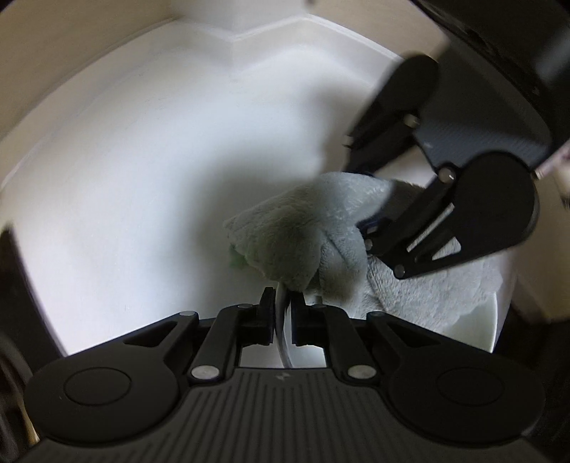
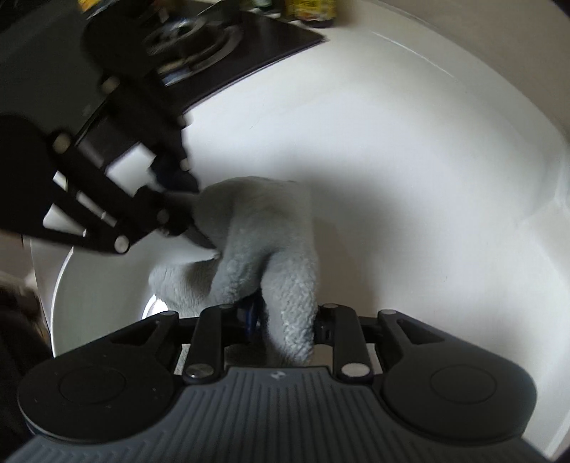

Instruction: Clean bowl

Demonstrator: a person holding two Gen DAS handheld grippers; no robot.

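Left tongs (image 1: 283,306) pinch the thin white rim of the bowl (image 2: 92,285) between nearly closed jaws, steadying it. Right tongs (image 2: 286,320) clamp a bunched fold of the grey cloth (image 2: 263,231), jaws standing fairly wide around the thick wad and pointing steeply down into the bowl.

Bowl sits on the white worktop (image 2: 409,160), at the near left in the right wrist view, tipped toward the camera so the inner wall shows. Cloth drapes over the rim where the left tongs grip and spills into the bowl.

Step in hand, as I judge it: wiping the inside. To do it well, keep the left pinch firm so the bowl doesn't spin or slide, press the cloth flat against the wall rather than dragging a loose tail, and sweep round the curve from rim to base. A small green speck (image 1: 236,261) peeks out under the cloth in the left wrist view; can't tell what it is.

Edges and room: the two tongs nearly touch at the rim, so short strokes, risk of knocking each other. Black hob (image 2: 199,39) lies far left, jars (image 2: 310,10) behind it, well apart. Worktop to the right is open; a raised white back edge (image 1: 249,35) bounds the far side.
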